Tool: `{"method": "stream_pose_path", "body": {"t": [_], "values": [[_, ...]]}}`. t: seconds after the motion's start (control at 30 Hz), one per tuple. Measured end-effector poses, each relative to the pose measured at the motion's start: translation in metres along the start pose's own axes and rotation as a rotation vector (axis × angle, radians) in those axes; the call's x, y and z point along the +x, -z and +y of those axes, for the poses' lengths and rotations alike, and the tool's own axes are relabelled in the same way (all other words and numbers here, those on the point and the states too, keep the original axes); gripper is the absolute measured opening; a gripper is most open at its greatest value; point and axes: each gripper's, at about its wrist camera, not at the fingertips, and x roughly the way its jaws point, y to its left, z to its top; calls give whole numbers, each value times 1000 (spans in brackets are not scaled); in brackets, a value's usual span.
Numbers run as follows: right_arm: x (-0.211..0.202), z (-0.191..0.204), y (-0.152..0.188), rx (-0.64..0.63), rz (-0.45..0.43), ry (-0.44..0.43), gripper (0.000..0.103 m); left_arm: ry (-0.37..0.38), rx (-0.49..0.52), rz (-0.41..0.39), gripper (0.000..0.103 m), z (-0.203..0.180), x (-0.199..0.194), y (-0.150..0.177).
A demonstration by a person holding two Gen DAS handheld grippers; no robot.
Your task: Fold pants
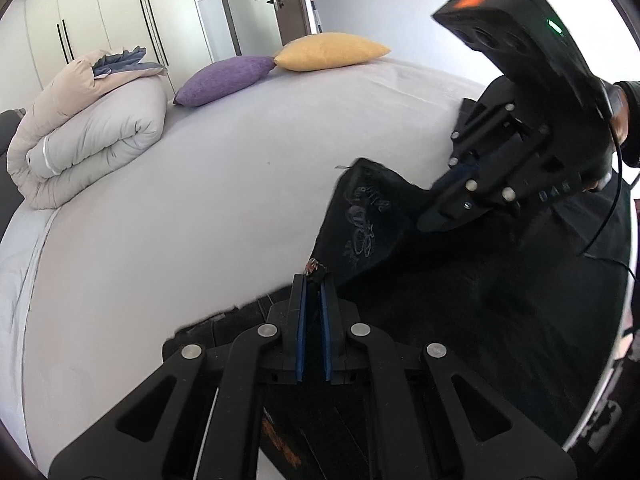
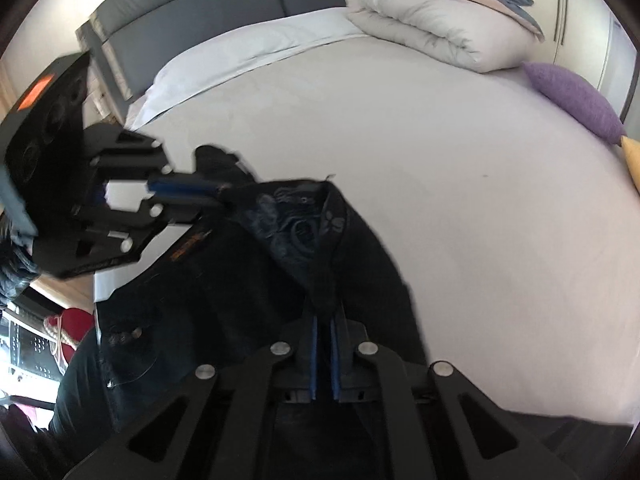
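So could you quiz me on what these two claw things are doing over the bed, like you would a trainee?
1. True or false: both grippers are shut on the pants.
2. Which cushion lies nearer the quilt: A) purple B) yellow?
3. What do the pants hang above?

Key:
1. True. The left gripper pinches one corner; the right gripper pinches another edge.
2. A.
3. The bed.
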Motion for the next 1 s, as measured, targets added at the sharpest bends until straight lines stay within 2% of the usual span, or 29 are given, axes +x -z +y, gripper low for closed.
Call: {"method": "stream_pose_path", "body": {"t": [0.1, 0.23, 0.3, 0.43, 0.6, 1.0], "values": [[-7, 38, 21, -142, 21, 93, 6, 0, 22, 15, 5, -18, -17, 23], [-16, 99, 65, -441, 67, 297, 6, 18, 84, 41, 5, -53, -42, 59], [-15, 129, 91, -594, 98, 395, 6, 51, 102, 63, 5, -70, -53, 78], [-2, 185, 144, -879, 162, 551, 6, 80, 168, 101, 5, -104, -66, 109], [15, 222, 183, -1049, 205, 615, 6, 97, 190, 153, 5, -125, -72, 137], [2, 265, 203, -1139, 226, 635, 6, 132, 203, 186, 5, -145, -93, 175]]}}
